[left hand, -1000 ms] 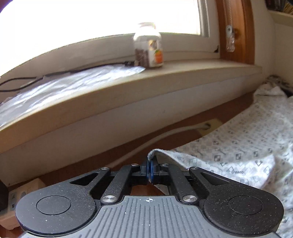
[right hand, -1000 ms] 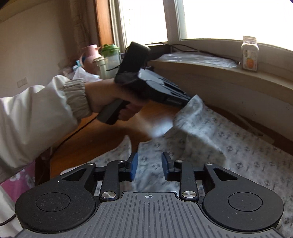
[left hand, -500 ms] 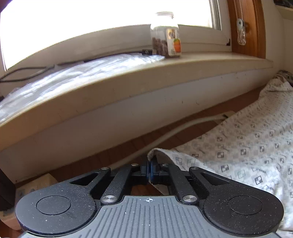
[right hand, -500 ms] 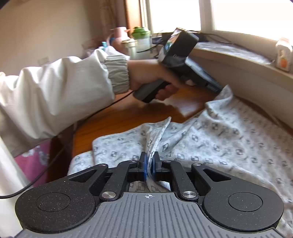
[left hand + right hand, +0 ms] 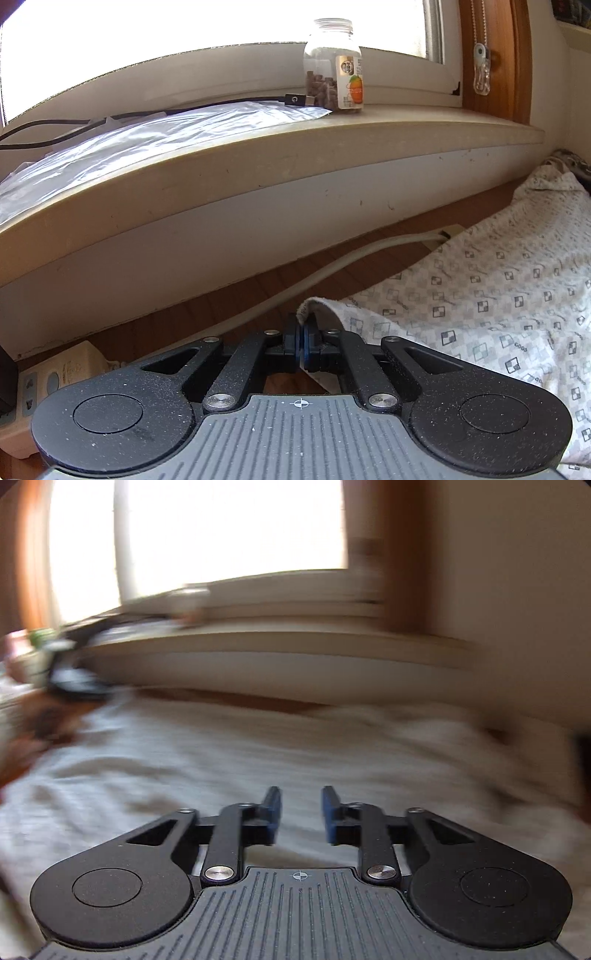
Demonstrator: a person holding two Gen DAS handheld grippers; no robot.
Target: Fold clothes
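Sunlit windowsill (image 5: pixel 332 147) with a jar (image 5: pixel 334 66) overlooks a wooden table (image 5: pixel 229 314) bearing patterned cloth (image 5: pixel 498 295). Left fingers (image 5: pixel 295 334) pinch the cloth's edge; right fingers (image 5: pixel 271 808), just opening, hold nothing.

Black tool (image 5: pixel 302 341) with blue pads (image 5: pixel 274 808), silver screws.

White garment (image 5: pixel 498 295) with grey checkered squares

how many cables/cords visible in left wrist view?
2. A black USB cable runs along the windowsill toward the clear glass jar; a thick pale cord lies on the wooden surface below. More may be hidden under the patterned white garment.
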